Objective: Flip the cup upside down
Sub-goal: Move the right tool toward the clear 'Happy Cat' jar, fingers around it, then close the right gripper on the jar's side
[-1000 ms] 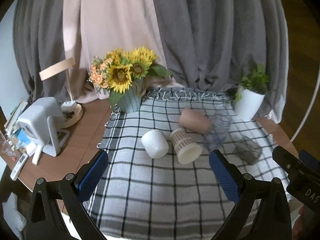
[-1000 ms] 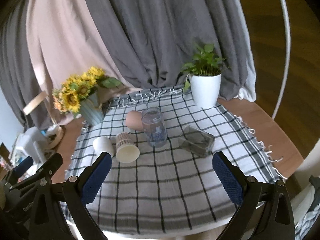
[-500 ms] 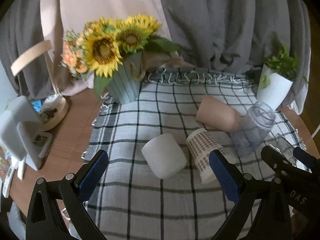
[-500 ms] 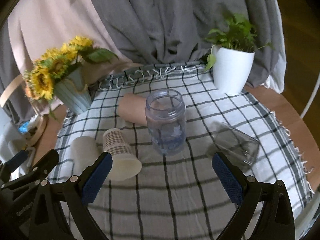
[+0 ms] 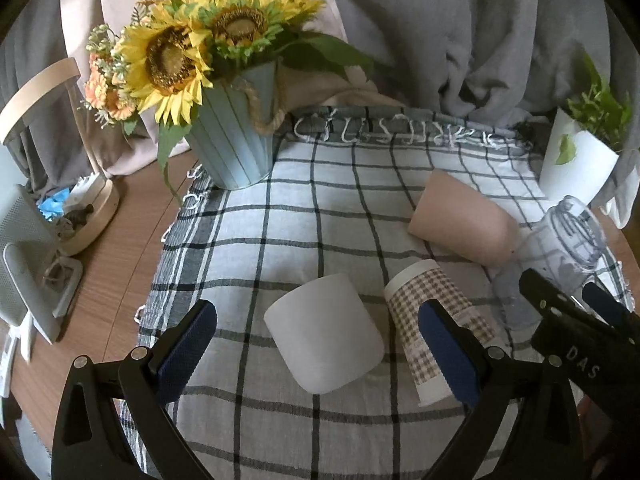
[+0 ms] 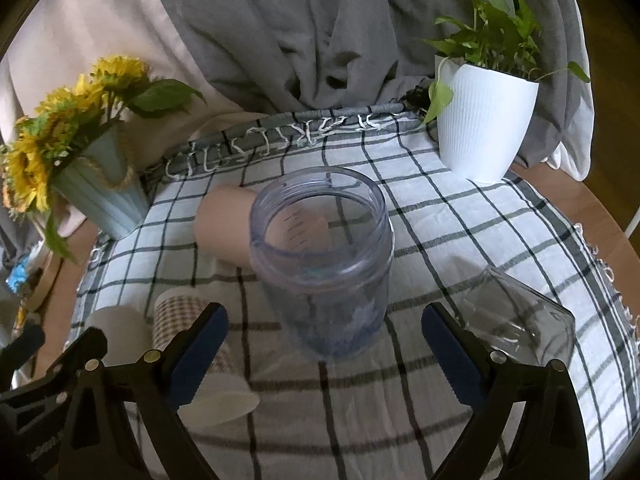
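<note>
A white cup lies on its side on the checked cloth, between the open jaws of my left gripper. A checkered paper cup lies on its side just right of it, partly behind the right finger. A pink cup lies on its side further back. A clear plastic jar stands upright, straight ahead of my open, empty right gripper. The white cup, checkered cup and pink cup also show in the right wrist view.
A blue pot of sunflowers stands at the cloth's back left. A white plant pot stands at the back right. A clear glass lies on its side right of the jar. Clutter sits on the wooden table's left edge.
Both grippers have moved forward and down toward the table. The white cup now lies between my left jaws and the jar looms close ahead of my right gripper. Nothing was grasped.
</note>
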Demonstrator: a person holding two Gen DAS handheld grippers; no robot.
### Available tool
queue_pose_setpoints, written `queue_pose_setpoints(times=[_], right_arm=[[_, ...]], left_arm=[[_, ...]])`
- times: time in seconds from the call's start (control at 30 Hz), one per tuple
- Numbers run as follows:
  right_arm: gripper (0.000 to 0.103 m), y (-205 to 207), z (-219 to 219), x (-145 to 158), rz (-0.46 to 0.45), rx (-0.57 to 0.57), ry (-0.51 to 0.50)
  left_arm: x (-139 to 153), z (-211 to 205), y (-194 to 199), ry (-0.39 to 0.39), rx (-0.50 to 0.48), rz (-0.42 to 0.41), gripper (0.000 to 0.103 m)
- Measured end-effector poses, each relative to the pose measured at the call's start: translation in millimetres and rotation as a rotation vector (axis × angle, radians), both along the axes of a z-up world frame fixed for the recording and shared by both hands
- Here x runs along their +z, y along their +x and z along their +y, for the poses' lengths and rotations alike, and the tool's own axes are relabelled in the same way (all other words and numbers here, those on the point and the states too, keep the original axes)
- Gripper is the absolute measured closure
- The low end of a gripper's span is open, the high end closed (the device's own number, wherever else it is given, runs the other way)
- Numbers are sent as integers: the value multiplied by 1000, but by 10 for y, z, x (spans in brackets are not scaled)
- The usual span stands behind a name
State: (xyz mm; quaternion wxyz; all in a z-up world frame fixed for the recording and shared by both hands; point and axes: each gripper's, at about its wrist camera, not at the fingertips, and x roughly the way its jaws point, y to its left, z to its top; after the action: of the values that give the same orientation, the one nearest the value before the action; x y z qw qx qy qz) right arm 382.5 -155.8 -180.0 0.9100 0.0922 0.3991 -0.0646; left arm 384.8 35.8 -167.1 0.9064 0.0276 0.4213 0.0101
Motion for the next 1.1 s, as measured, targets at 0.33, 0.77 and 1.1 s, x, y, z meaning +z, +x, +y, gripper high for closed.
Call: queue_pose_setpoints(times=[0.33,0.77,1.1], right_arm=[[24,188,-90,-202,-10,-23,39],[30,155,-159,0,-3,-20,22],[30,-180,-201,305,152,24,34]], left_arm=[[-49,-93,131,25,-21,-5,0],[54,-131,64,-50,-64,10,0],[250,-93,-169,-67,-92,7,0]])
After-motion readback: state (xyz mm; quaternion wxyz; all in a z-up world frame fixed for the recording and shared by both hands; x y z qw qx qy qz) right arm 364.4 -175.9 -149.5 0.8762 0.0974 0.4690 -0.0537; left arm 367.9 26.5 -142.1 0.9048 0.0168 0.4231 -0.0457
